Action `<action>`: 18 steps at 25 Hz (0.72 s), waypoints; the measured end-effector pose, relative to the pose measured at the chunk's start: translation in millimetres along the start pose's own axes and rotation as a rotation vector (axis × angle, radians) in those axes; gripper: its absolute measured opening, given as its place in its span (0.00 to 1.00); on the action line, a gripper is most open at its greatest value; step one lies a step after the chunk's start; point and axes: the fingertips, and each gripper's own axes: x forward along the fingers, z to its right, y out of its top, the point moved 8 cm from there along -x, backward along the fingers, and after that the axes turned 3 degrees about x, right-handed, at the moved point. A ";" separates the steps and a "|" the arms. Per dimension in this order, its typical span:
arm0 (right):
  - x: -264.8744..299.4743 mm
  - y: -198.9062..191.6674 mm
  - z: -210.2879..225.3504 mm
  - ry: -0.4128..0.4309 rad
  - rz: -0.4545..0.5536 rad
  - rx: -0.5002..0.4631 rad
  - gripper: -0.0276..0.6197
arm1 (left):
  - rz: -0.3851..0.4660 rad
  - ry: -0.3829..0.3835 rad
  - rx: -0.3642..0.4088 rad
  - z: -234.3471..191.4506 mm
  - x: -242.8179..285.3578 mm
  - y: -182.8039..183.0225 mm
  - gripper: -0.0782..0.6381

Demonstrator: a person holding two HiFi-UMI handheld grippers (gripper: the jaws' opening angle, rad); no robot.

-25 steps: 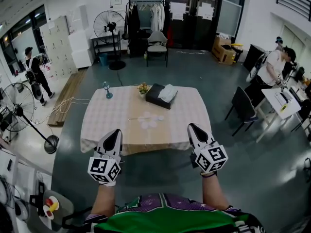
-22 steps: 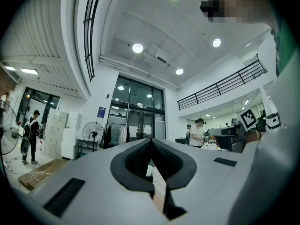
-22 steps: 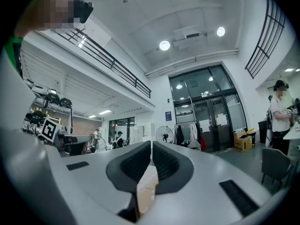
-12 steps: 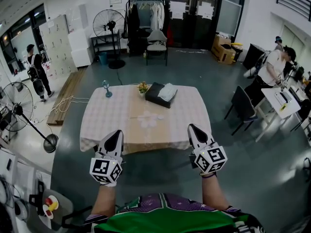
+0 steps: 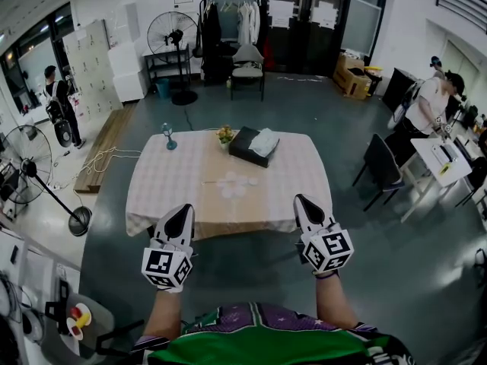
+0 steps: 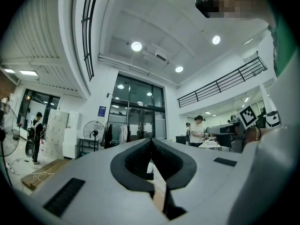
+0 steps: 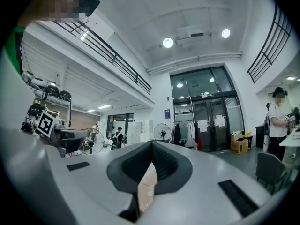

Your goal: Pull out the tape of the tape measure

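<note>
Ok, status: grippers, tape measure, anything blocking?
Left gripper, right gripper shut, empty, short of table. Tape measure not made out. Tissue box at table's far edge; nothing between.

tape measure [image 5: 237, 182] is just a small pale roundish blob lying flat on the table [image 5: 163, 188], a thin bit of tape [image 5: 214, 183] poking out to its left, well ahead of and between left claw [image 5: 181, 207] and right claw [image 5: 302, 199], touching neither

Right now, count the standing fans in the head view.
2. One fan stands by the back wall, left of the clothes rack; the other fan stands at the picture's left edge. More may be hidden out of frame.
</note>
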 end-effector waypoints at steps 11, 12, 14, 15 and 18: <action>3.3 -1.6 0.4 0.002 0.012 0.014 0.05 | -0.011 -0.023 -0.010 1.3 0.6 0.9 0.14; 3.1 -2.0 0.7 0.005 0.012 0.016 0.05 | -0.016 -0.027 -0.004 2.7 1.0 0.1 0.14; 3.1 -2.9 2.6 0.009 0.012 0.019 0.05 | -0.021 -0.037 0.011 6.3 3.2 -0.5 0.14; 3.2 -3.3 3.7 0.010 0.011 0.020 0.05 | -0.021 -0.041 0.016 7.9 4.6 -0.5 0.14; 4.0 -4.8 5.7 0.013 0.006 0.018 0.05 | -0.017 -0.047 0.015 9.8 7.3 -0.6 0.14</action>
